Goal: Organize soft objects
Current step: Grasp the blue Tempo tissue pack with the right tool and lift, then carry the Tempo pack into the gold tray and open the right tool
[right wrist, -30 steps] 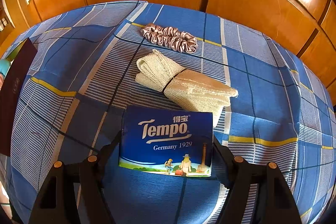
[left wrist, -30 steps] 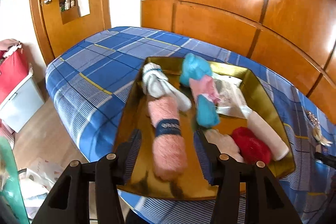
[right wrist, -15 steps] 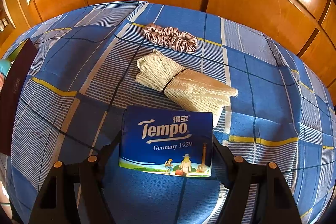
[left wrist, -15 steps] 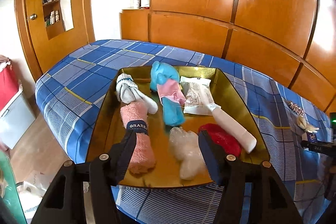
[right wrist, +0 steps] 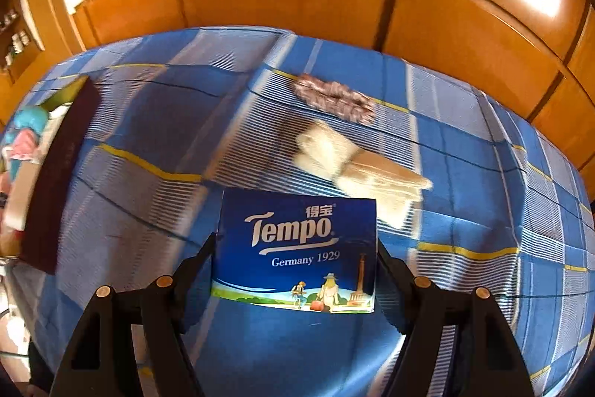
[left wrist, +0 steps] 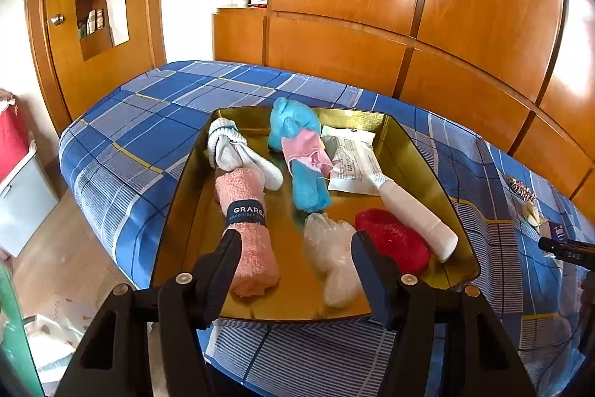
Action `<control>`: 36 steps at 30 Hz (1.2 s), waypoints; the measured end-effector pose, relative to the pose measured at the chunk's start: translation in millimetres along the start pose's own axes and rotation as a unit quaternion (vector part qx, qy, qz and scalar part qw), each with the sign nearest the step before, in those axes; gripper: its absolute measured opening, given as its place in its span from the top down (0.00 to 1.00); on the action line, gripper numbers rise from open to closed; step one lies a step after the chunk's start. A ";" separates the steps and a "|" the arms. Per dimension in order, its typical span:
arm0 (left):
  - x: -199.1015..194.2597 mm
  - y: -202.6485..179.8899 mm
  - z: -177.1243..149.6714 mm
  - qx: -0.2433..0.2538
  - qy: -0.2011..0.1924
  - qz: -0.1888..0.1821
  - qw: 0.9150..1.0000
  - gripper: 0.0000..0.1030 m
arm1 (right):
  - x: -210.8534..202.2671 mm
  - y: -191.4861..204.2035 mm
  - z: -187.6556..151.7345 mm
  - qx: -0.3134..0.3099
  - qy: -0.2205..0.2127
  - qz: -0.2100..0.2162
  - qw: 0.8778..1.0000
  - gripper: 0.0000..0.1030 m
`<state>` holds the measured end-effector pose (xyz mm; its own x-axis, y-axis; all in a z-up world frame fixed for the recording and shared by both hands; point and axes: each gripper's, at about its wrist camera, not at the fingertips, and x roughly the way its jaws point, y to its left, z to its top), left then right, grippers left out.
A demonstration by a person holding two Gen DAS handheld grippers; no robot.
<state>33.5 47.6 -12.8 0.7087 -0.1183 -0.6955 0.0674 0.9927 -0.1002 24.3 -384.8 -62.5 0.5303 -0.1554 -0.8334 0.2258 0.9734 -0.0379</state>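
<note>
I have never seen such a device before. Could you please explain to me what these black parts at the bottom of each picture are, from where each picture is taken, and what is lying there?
There is no robot here. A person holds one handheld gripper in each hand, and each gripper carries a wide-angle camera looking forward along its two black fingers.

The left camera shows the left gripper, open and holding nothing, in front of a gold tray on a bed with a blue checked cover. In the tray lie soft things: a pink rolled towel, white socks, a blue and pink cloth, a red item and others.

The right camera shows the right gripper shut on a blue Tempo tissue pack. Beyond it, on the cover, lie a beige cloth bundle and a scrunchie.
</note>
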 end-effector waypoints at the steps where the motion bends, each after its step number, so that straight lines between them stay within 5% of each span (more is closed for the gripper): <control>1: 0.3 1.1 -0.6 -0.002 0.001 -0.001 1.000 0.39 | -3.0 5.6 0.5 -0.004 -0.004 0.005 1.000 0.27; 14: 0.8 14.8 -2.7 -0.016 0.001 0.005 1.000 0.39 | -28.9 109.5 4.8 -0.075 -0.021 0.121 0.990 0.27; 36: -3.3 58.8 -5.4 -0.061 -0.006 0.036 0.997 0.40 | -56.3 255.8 24.9 -0.184 -0.045 0.219 0.957 0.27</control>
<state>31.3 106.2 -20.2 0.7168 -0.0466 -0.6957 -0.0694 0.9880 -0.1378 72.5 -131.2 -11.6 0.5804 0.2829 -0.7636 -0.3281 0.9395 0.0987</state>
